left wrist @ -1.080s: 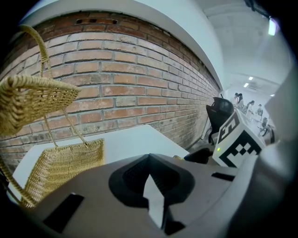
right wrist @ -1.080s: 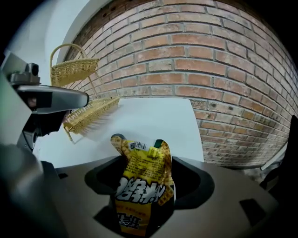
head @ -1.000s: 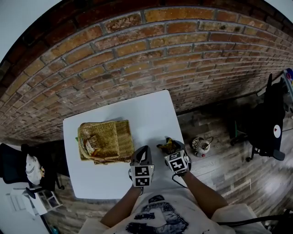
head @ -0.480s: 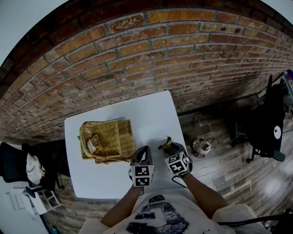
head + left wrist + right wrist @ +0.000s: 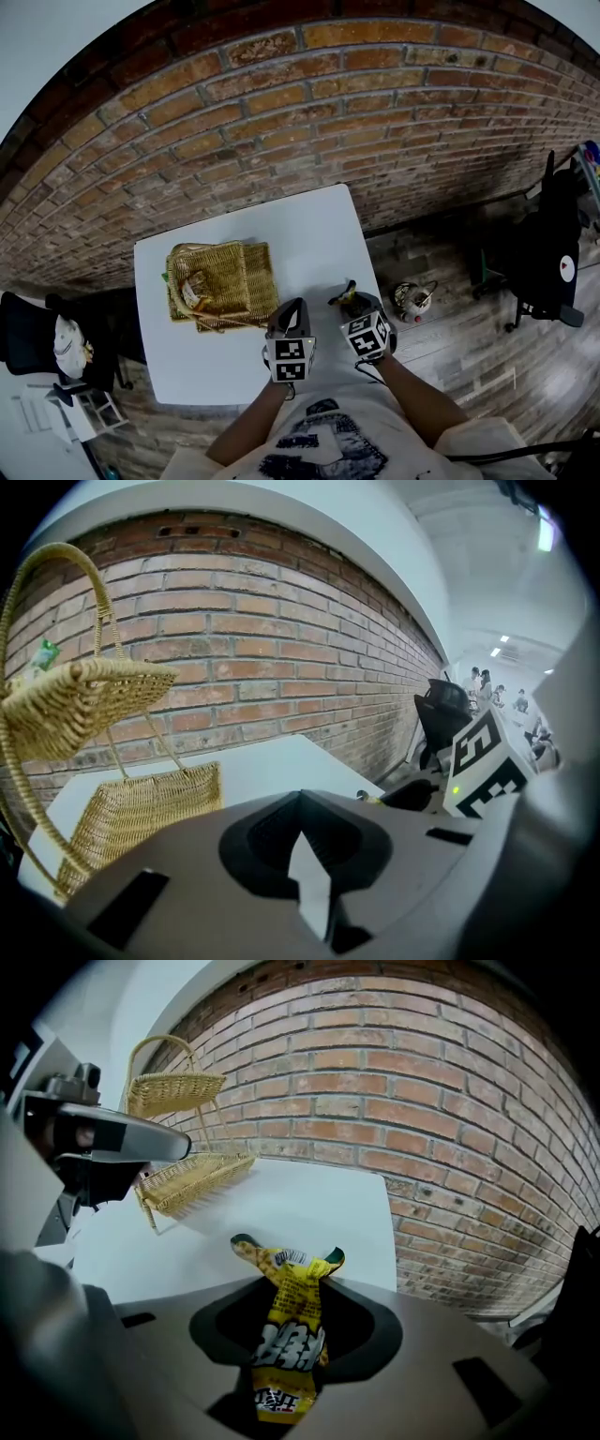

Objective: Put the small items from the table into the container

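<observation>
Brick wall (image 5: 281, 122) backs a white table (image 5: 300, 244), and the person stands at its near edge with a claw in each hand. The right claw (image 5: 356, 307) points down at the table's right part. Its jaws are closing, and between them is a yellow snack packet (image 5: 286, 1330). The pads already pinch its crumpled waist, and its twisted top sticks out just past the tips. I can't tell whether the packet's far end touches the table or has come clear of it. The left claw (image 5: 309, 892) hangs just left of the right one with its jaws together and nothing in them.

The wicker basket (image 5: 225, 281) stands ahead of the left claw and well to the left of the right one. Some small item (image 5: 194, 289) lies in it on the far left side.

My read is that this is the grasp step for the packet. Next it calls for a firm hold, a lift clear of the table and a carry leftward over the basket's rim. That path passes above or ahead of the idle left claw. The jaws should part only once the packet hangs above the weave.
</observation>
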`<state>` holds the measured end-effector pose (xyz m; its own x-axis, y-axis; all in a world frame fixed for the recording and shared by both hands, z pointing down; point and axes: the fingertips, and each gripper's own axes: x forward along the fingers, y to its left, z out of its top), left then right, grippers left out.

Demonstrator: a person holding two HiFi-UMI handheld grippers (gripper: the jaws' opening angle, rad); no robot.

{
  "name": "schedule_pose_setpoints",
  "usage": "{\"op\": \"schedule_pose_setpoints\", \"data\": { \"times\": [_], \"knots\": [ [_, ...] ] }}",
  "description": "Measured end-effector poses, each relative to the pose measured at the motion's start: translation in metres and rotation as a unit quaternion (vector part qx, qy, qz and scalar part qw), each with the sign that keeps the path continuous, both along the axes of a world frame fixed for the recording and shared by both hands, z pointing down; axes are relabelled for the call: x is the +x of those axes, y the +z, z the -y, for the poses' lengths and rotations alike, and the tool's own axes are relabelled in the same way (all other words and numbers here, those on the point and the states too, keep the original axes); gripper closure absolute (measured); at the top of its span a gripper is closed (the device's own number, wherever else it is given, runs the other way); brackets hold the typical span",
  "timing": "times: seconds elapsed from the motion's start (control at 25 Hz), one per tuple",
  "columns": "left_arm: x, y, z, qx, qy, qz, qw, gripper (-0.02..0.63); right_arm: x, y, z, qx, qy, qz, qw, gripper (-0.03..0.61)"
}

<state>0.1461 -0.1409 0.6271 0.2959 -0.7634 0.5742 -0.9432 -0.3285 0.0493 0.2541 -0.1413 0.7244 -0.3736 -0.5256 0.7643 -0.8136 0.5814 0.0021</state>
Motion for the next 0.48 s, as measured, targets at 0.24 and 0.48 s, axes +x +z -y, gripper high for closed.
{"op": "schedule_pose_setpoints", "data": {
  "times": [0.24, 0.48],
  "knots": [
    [-0.005, -0.01, -0.009, 0.011, 0.006, 0.01, 0.9999, 0.566, 0.004, -0.014, -0.006, 0.014, 0.015, 0.002, 1.0, 0.414],
    [-0.017, -0.024, -0.021, 0.023, 0.004, 0.015, 0.9996, 0.566, 0.002, -0.032, -0.011, 0.028, 0.024, 0.015, 0.999, 0.414]
  ]
}}
